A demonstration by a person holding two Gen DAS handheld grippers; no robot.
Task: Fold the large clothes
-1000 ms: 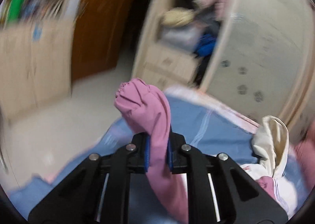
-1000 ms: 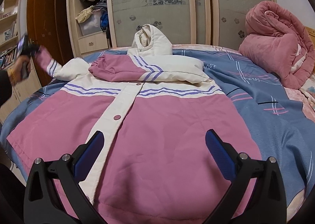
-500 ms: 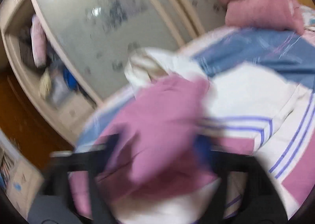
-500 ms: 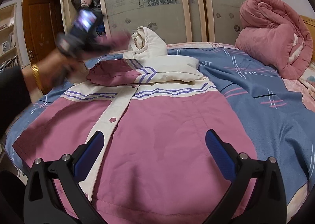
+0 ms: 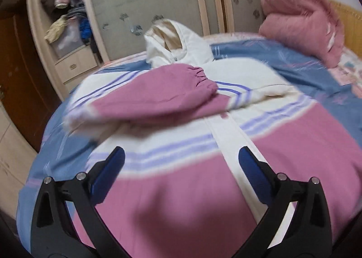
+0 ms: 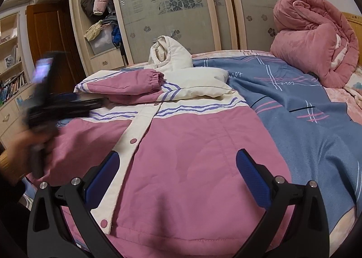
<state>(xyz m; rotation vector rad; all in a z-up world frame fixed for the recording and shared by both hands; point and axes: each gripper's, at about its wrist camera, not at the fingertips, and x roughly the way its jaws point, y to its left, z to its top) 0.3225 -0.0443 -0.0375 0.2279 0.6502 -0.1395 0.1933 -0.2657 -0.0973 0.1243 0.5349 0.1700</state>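
Note:
A pink and cream hooded jacket lies front up on the bed, also in the left wrist view. Both sleeves are folded across its chest; the pink left sleeve lies on top, its cuff near the hood. My left gripper is open and empty above the jacket's left chest; it shows blurred in the right wrist view. My right gripper is open and empty above the jacket's lower body.
The jacket rests on a blue patterned bedsheet. A rolled pink quilt sits at the back right. A wardrobe with sliding doors and an open clothes shelf stands behind. A wooden door is at left.
My left gripper carried the pink sleeve across the chest, let it go and opened, then drew back toward the near left. My right gripper stayed open and nearly still.

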